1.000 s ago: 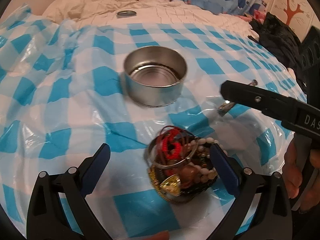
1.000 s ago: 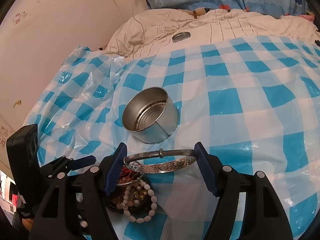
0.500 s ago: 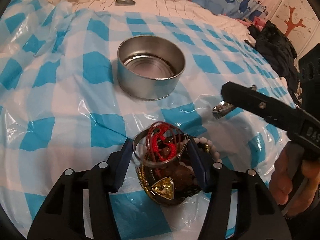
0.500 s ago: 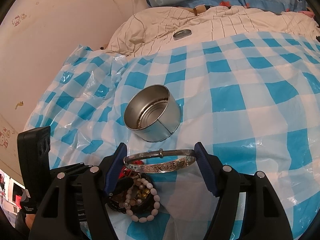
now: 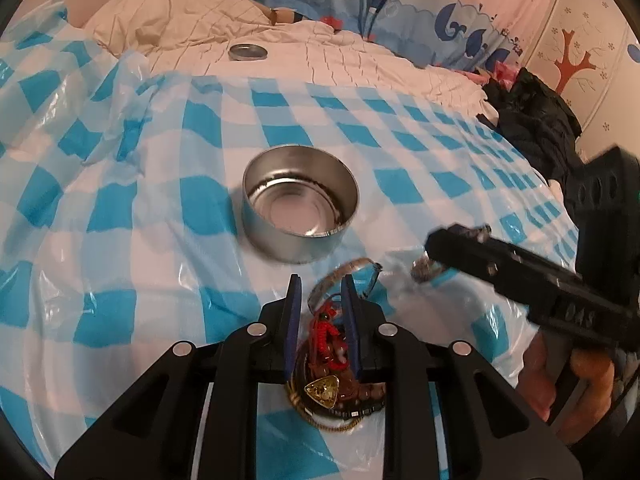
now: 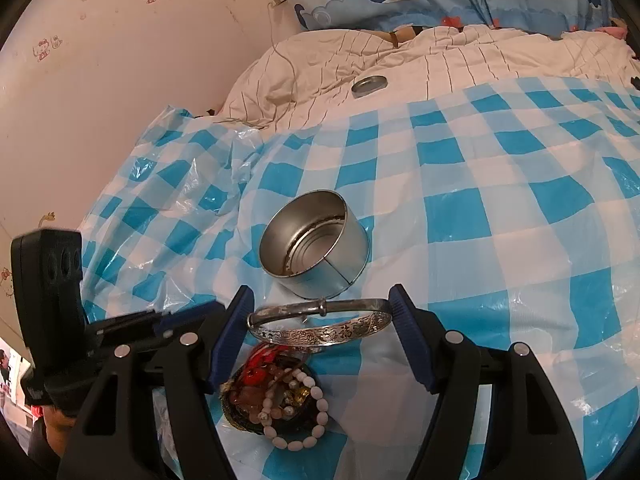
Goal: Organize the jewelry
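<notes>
Handling, pile: the tangled pile of beaded bracelets, red cord and a gold triangular pendant (image 6: 276,396) is judged light, loose and prone to snagging; lift one strand at a time, not the heap.
Handling, engraved bangle: the engraved silver metal bangle (image 6: 320,326) is judged rigid, smooth and slippery; the sound hold is across its width, pads on opposite outer edges.
Right gripper: the right gripper (image 6: 322,334) stands wide, its blue pads bearing on both ends of the engraved bangle, which spans the gap level, above and just beyond the pile.
Left gripper: the left gripper (image 5: 320,320) is nearly closed over the red cord at the top of the pile.
Thin bangle: a thin plain silver bangle (image 5: 344,276) is tilted up and passes between the left fingers (image 5: 295,312); whether the pads clamp it or only the cord cannot be told.
Tin: the round open silver metal tin (image 5: 300,216) sits upright on the blue-and-white checked plastic sheet (image 6: 520,220), near and beyond both grippers, nothing in it.
Lid: a round flat metal lid (image 6: 369,84) lies well apart on the cream quilt (image 6: 460,60).
</notes>
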